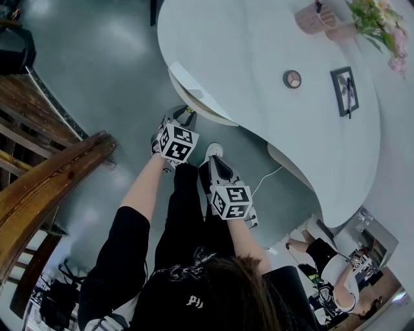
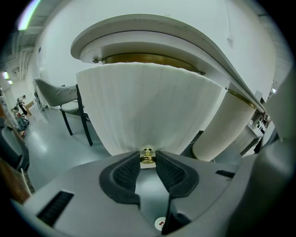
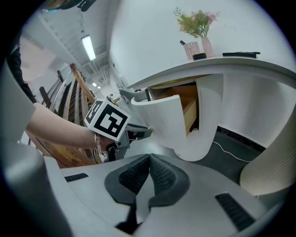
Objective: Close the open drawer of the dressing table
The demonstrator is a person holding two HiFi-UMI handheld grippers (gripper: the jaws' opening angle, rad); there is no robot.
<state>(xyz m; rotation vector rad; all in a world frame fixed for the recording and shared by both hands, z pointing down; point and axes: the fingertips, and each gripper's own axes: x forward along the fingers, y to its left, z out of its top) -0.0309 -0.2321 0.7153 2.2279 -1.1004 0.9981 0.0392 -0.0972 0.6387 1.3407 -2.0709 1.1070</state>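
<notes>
The white dressing table (image 1: 259, 52) with its curved top fills the head view from 12 to 3 o'clock. Its open drawer (image 1: 194, 97) juts out from under the table edge at about 11 o'clock from the person, a bowed white front with ribbed lines. In the right gripper view the gap behind that front shows a wood-coloured inner wall, but what lies in the drawer cannot be seen. The left gripper (image 2: 148, 156) points straight at the drawer front, its jaws partly closed and pinching the small brass knob (image 2: 147, 159) at the front's lower middle, one pad tip on each side. The right gripper (image 3: 149, 159) hangs just beside it, toward 4 o'clock of the left one in the head view, clear of the drawer, with its jaws pressed together on nothing. On the tabletop near 1 o'clock stands a pink vase (image 1: 337, 32) holding green and pink flowers (image 1: 378, 19), and just beside it, at its 10 o'clock, a pink cup (image 1: 312, 18) with a dark slim item sticking up inside. Below them lie a dark framed picture (image 1: 344, 90) and, at its 9 o'clock, a small round compact (image 1: 292, 79).
</notes>
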